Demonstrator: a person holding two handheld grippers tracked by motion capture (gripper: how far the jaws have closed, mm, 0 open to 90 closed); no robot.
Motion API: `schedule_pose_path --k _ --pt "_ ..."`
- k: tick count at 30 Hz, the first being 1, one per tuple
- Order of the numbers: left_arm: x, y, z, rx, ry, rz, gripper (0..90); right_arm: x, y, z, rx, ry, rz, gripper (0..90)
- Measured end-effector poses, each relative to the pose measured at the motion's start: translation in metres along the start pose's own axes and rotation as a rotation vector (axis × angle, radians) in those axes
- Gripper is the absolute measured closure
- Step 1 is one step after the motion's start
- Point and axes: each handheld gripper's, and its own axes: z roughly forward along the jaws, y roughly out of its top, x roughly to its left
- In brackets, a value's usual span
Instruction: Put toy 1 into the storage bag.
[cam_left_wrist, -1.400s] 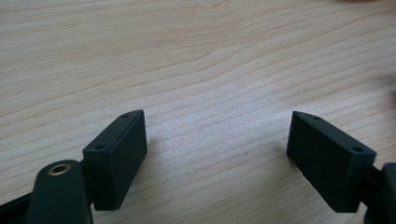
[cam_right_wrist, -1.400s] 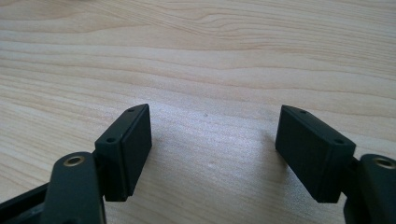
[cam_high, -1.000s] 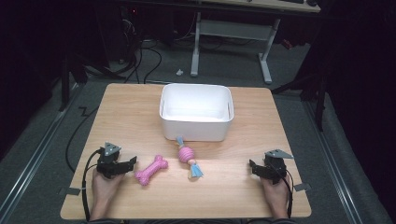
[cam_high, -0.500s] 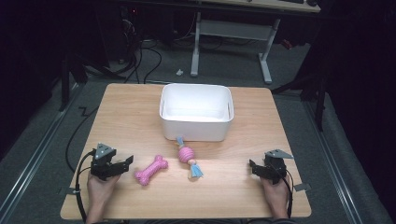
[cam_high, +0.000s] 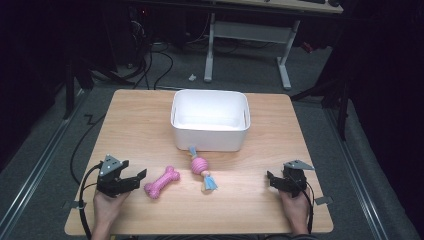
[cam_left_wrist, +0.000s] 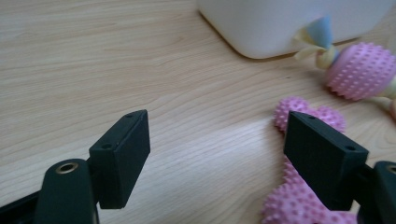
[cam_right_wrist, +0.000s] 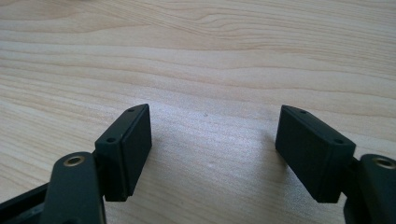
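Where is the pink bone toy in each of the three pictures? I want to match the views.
High view: the pink bone toy lies on the table, just right of the left gripper.
Left gripper view: it is at the lower right, partly behind the right-hand jaw.
Right gripper view: not in it.
Shared landmark: the white bin, in the high and left gripper views.

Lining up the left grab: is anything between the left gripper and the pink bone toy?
Nothing. In the high view only bare table separates the left gripper from the pink bone. In the left gripper view the bone sits by the right-hand jaw, jaws open.
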Motion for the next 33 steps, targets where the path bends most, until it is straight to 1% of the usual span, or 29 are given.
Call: schedule_pose_path --k 2,3,4,6,7,8,10,11,13,15,17,18,19,20,21,23,25,29,30,31,33 --pt "-0.003 0.001 0.0 -0.001 -0.007 0.007 23.3 0.0 0.0 0.0 0.0 -0.001 0.0 27.2" --pt "-0.008 0.002 -0.001 0.002 -0.022 0.023 23.3 0.0 0.0 0.0 0.0 0.0 0.0 27.2" --pt "-0.008 0.002 -0.001 0.002 -0.022 0.023 23.3 0.0 0.0 0.0 0.0 0.0 0.0 27.2" --pt "-0.013 0.003 0.0 0.006 -0.035 0.033 23.3 0.0 0.0 0.0 0.0 0.0 0.0 27.2" --pt "-0.017 0.004 0.001 0.013 -0.051 0.041 23.3 0.0 0.0 0.0 0.0 -0.001 0.0 27.2" --pt "-0.017 0.004 0.001 0.013 -0.051 0.041 23.4 0.0 0.0 0.0 0.0 -0.001 0.0 27.2" --pt "-0.024 0.004 0.005 0.032 -0.068 0.056 23.4 0.0 0.0 0.0 0.0 -0.001 0.0 27.2" --pt "-0.024 0.004 0.005 0.032 -0.068 0.056 23.4 0.0 0.0 0.0 0.0 -0.001 0.0 27.2" --pt "-0.03 0.003 0.01 0.057 -0.082 0.074 23.6 0.0 0.0 0.0 0.0 0.0 0.0 27.2" --pt "-0.032 0.003 0.012 0.065 -0.088 0.08 23.7 0.0 0.0 0.0 0.0 -0.001 0.0 27.2" --pt "-0.036 0.003 0.015 0.084 -0.091 0.098 23.9 0.0 0.0 0.0 0.0 -0.001 0.0 27.2" --pt "-0.039 0.003 0.018 0.101 -0.096 0.116 24.8 0.0 0.0 0.0 0.0 0.0 -0.001 27.2" --pt "-0.039 0.003 0.018 0.101 -0.096 0.116 25.2 0.0 0.0 0.0 0.0 0.0 -0.001 27.2" --pt "-0.043 0.002 0.023 0.124 -0.106 0.13 25.5 0.0 0.0 0.0 0.0 0.0 0.001 27.2" --pt "-0.045 0.002 0.025 0.134 -0.101 0.138 25.5 0.0 0.0 0.0 0.0 0.0 -0.001 27.2" --pt "-0.049 0.002 0.028 0.152 -0.076 0.163 25.2 0.0 0.0 0.0 0.0 0.0 0.001 27.2" --pt "-0.051 0.002 0.032 0.171 -0.066 0.178 25.2 0.0 0.0 0.0 0.0 0.0 0.001 27.2" --pt "-0.052 0.002 0.037 0.188 -0.068 0.186 26.9 0.0 0.0 0.0 -0.001 0.0 0.0 27.2" --pt "-0.053 0.001 0.041 0.206 -0.088 0.187 30.2 0.0 0.0 0.0 -0.001 0.0 0.0 27.2" --pt "-0.053 0.001 0.041 0.206 -0.088 0.187 32.4 0.0 0.0 0.0 -0.001 0.0 0.0 27.2" --pt "-0.053 0.001 0.044 0.222 -0.092 0.192 32.9 0.0 0.0 0.0 -0.001 0.0 0.0 27.2"
